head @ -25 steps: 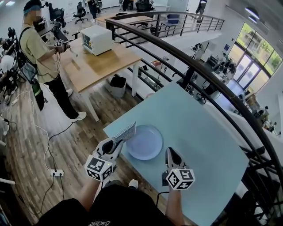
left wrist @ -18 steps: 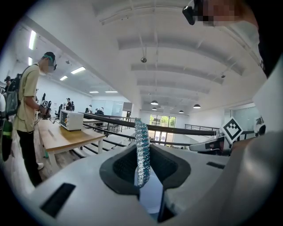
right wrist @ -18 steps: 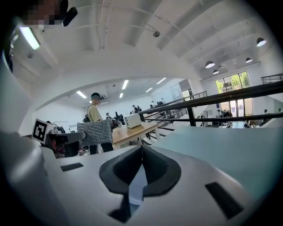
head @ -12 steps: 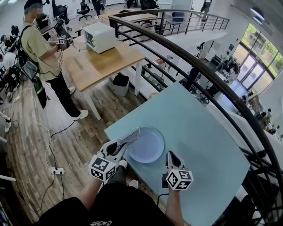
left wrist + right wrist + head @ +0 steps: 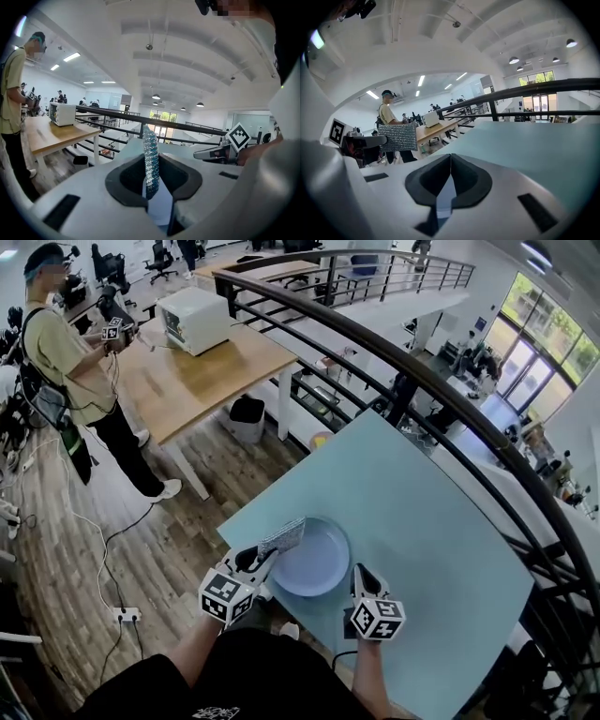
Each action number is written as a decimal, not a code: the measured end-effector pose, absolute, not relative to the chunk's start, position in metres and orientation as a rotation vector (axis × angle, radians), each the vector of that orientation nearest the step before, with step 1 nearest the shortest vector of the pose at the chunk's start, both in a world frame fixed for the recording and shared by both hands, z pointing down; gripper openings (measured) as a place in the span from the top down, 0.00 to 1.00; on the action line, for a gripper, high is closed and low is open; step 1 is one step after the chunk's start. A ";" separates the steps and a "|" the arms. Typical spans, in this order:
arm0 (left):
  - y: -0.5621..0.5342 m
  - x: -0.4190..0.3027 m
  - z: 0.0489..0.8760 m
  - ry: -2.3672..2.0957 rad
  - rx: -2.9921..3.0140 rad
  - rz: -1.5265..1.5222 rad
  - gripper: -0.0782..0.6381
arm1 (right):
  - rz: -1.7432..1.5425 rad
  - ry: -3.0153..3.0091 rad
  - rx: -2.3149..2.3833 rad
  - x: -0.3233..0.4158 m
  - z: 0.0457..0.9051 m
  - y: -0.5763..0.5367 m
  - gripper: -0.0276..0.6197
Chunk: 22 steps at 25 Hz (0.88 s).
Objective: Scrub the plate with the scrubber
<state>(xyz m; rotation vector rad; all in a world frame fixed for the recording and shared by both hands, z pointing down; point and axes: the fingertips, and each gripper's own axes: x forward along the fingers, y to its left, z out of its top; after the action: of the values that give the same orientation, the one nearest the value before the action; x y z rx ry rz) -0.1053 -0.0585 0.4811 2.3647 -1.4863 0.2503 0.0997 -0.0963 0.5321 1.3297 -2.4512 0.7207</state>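
The left tongs (image 5: 262,560) are clamped on the scrubber (image 5: 284,537), a flat silvery mesh pad. They grip its near end, so the free part reaches the left rim of the plate (image 5: 317,559), probably ready to be pressed down and rubbed; whether it touches yet is unclear. The pale blue plate lies on the light blue surface (image 5: 422,521) close to its near edge, between both tongs. The right tongs (image 5: 360,570) are together and empty, just beside the plate's right rim, likely to steady it. No writing is legible; the marker cubes (image 5: 378,618) carry only black-and-white squares.
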 end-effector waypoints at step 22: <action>-0.102 -0.072 0.579 -1.027 2.399 0.548 0.78 | 0.845 -2.134 1.429 0.098 0.635 -0.113 0.94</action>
<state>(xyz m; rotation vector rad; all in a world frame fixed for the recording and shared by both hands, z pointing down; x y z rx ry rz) -0.0725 -0.1015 0.5787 2.3989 -1.0266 0.5479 0.0981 -0.1130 0.6352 1.4286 -2.1341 0.8448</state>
